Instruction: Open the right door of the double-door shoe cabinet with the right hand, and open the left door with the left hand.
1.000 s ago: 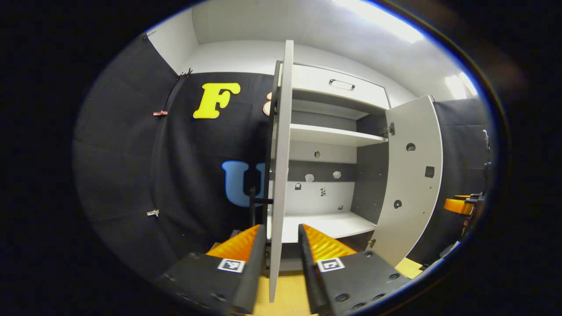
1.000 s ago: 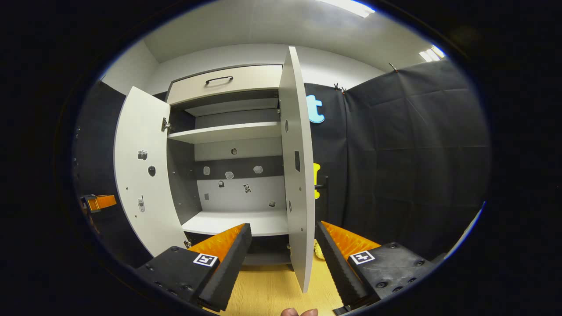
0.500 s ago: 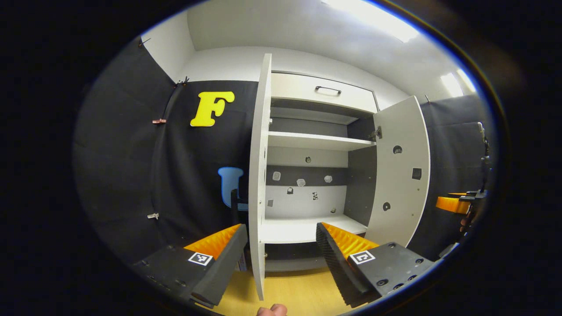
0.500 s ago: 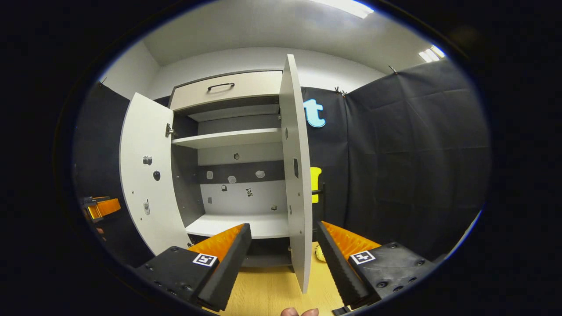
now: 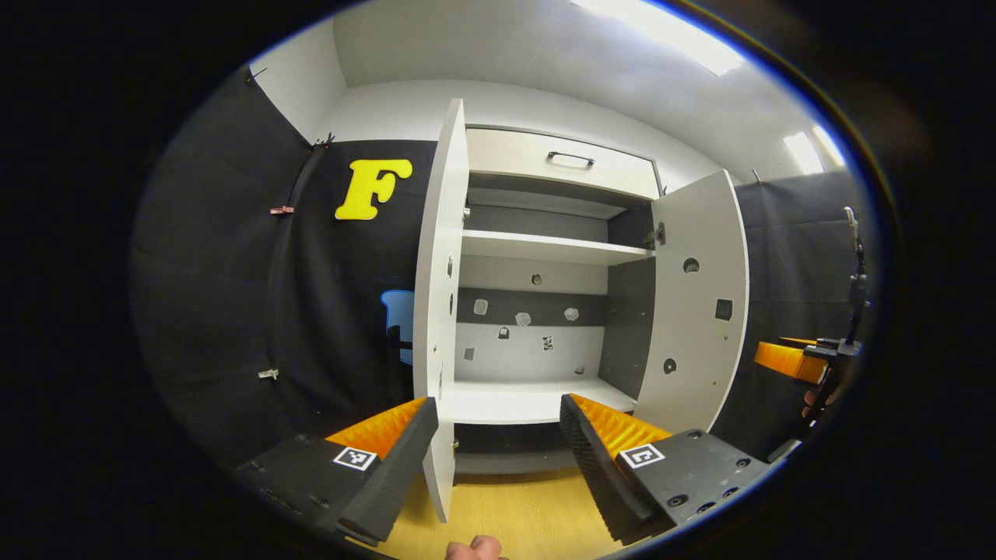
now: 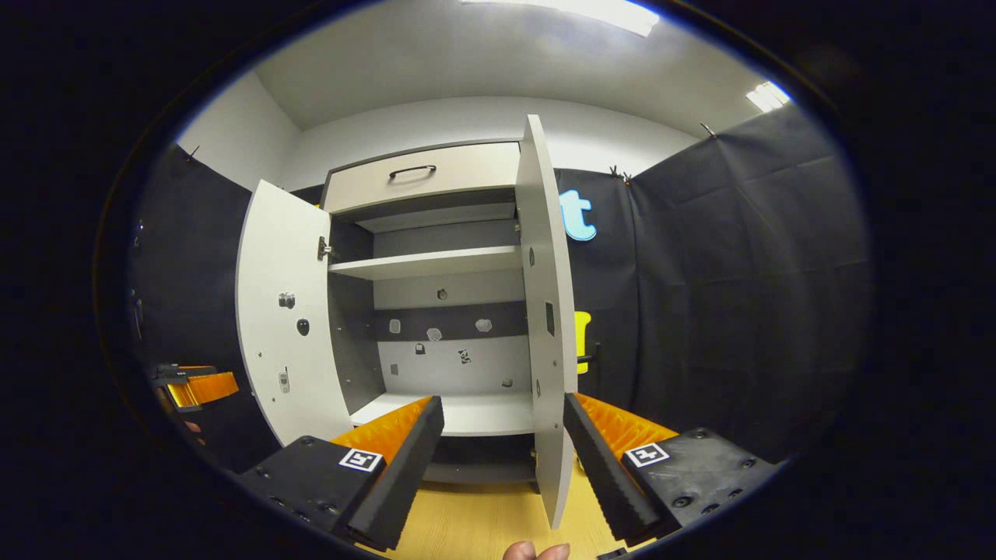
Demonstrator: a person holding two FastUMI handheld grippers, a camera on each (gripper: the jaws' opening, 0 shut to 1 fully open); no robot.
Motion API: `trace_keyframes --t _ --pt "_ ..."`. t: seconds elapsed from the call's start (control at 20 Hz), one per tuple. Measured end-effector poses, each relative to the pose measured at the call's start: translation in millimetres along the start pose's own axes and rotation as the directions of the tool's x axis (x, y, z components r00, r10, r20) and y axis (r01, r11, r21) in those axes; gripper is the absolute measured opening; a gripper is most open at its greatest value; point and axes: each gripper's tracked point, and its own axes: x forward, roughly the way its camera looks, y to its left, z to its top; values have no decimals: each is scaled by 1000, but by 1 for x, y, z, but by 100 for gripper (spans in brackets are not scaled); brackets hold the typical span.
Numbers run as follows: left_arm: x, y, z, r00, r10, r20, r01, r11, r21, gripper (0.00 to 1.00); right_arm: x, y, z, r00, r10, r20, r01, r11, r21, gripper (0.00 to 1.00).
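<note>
The double-door shoe cabinet (image 5: 537, 257) is standing against the booth wall with both doors swung wide. In the left gripper view the left door (image 5: 440, 311) is showing edge-on between the spread fingers of the left gripper (image 5: 498, 435), not touched by either. In the right gripper view the right door (image 6: 549, 327) is standing edge-on between the right gripper (image 6: 504, 435) and its parted fingers, likewise untouched. A drawer (image 6: 420, 177) is sitting shut above the shelves.

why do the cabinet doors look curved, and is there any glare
Left gripper view: fisheye bends the left door and right door; the ceiling light blows out white. Right gripper view: the same bowing on the right door, with milder glare from its ceiling light; cabinet interior sharp.
</note>
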Motion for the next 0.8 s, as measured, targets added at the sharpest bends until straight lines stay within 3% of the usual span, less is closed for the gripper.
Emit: trace_keyframes --t 0.45,0.8 --pt "2 3 -2 998 59 -15 -58 998 20 98 6 10 3 1000 10 -1 -10 999 -45 97" --pt "4 3 -6 998 58 -23 -57 998 34 98 7 10 0 1000 4 -7 -5 999 -45 97"
